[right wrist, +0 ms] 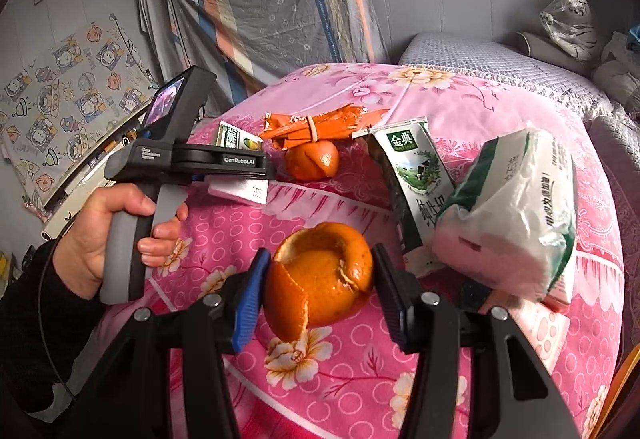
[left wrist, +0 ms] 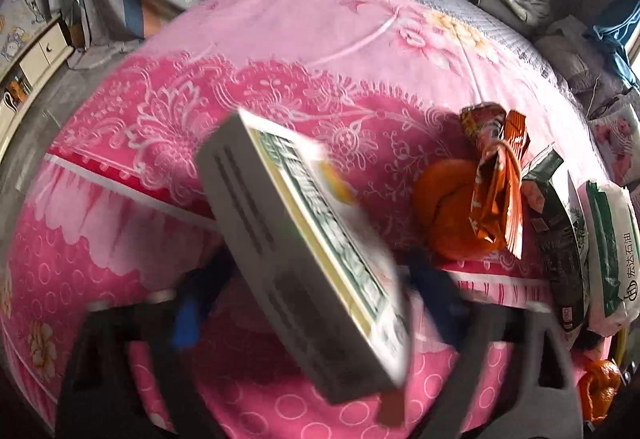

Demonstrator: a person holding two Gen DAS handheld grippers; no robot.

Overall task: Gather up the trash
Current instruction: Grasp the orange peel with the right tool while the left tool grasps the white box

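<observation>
Black hand-held gripper (right wrist: pixel 316 287), blue pads (right wrist: pixel 250 303)

In the left wrist view a motion-blurred flat box (left wrist: pixel 304 255) hides most of the left gripper (left wrist: pixel 308 303), so its grip cannot be judged, while an orange peel (left wrist: pixel 600 391) is cut off at the lower right and the milk carton's (left wrist: pixel 560 239) small print is unreadable.

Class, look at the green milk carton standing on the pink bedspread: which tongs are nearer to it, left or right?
Right. The right tongs, closed on an orange peel, sit just beside the milk carton. The left tongs, gripping a flat box, are farther off across the bedspread.
</observation>
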